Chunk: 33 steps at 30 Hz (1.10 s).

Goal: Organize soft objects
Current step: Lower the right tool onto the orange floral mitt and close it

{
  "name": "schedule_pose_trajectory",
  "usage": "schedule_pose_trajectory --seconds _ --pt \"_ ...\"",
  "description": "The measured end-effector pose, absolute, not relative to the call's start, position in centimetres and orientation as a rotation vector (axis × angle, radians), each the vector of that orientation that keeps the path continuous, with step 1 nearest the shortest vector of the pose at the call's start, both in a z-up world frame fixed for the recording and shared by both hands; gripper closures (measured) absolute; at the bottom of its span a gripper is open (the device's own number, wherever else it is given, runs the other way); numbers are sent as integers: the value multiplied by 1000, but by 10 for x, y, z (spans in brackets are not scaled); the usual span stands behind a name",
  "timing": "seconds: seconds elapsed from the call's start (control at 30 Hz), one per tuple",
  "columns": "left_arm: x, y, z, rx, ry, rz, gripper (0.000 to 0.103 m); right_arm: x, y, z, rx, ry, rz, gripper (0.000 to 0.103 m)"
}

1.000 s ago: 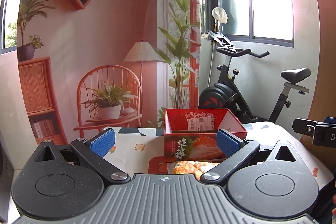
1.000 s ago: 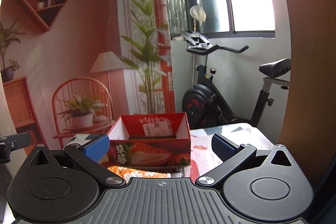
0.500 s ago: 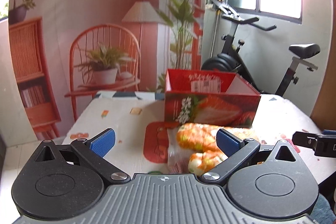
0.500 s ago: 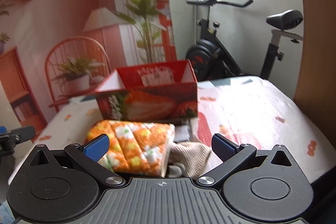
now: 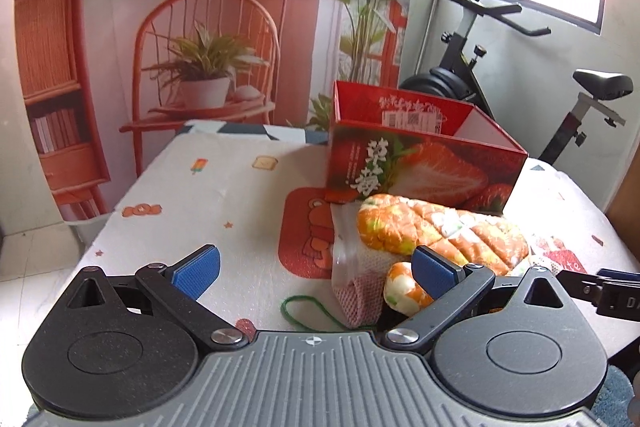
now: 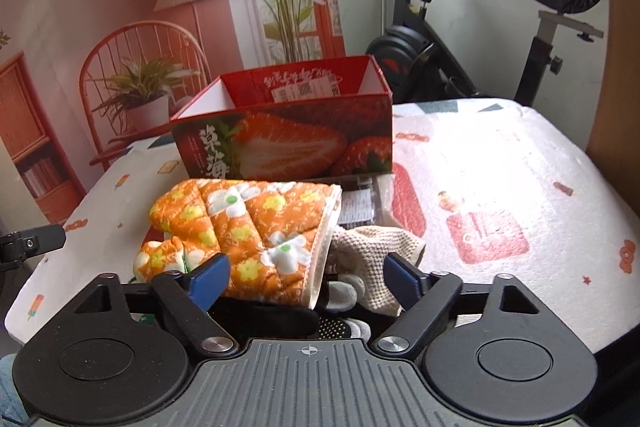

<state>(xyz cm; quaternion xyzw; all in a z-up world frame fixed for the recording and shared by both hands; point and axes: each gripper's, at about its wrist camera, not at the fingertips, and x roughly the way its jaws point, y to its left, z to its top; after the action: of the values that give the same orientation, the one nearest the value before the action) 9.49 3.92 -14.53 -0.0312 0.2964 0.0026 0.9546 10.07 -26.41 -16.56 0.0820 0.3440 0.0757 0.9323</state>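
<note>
Currently we hold both grippers low over the counter [image 5: 224, 195], which carries a patterned cloth. The left gripper [image 5: 316, 269] has its fingers spread wide with nothing between them; its right pad sits in front of the orange oven mitt [image 5: 440, 227]. The right gripper [image 6: 308, 277] has its fingers closing, and the mitt's cuff end [image 6: 256, 227] lies between them; we see no pad pressing on it. A beige knitted cloth [image 6: 376, 247] lies just beside the cuff, under its edge. The mitt rests directly in front of the open red strawberry box [image 6: 288, 143], near its front wall. A green cord [image 5: 304, 311] lies on the counter near the left gripper.
</note>
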Motion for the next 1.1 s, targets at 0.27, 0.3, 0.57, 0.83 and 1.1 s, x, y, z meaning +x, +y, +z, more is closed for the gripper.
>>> schedule_pose_trajectory --seconds 0.27,0.3,0.57,0.83,1.1 --pt "126 45 -163 -122 701 -23 10 125 -265 -184 196 766 201 48" --pt "129 46 -165 -124 707 -23 11 129 -265 -185 201 771 206 50" --pt "171 45 -165 -145 738 -119 25 157 -268 -193 227 817 233 58" --pt "220 29 -184 -169 820 -261 26 183 -264 -204 240 876 255 56" --pt "256 31 -212 -322 915 -323 43 192 -260 -206 218 890 263 60"
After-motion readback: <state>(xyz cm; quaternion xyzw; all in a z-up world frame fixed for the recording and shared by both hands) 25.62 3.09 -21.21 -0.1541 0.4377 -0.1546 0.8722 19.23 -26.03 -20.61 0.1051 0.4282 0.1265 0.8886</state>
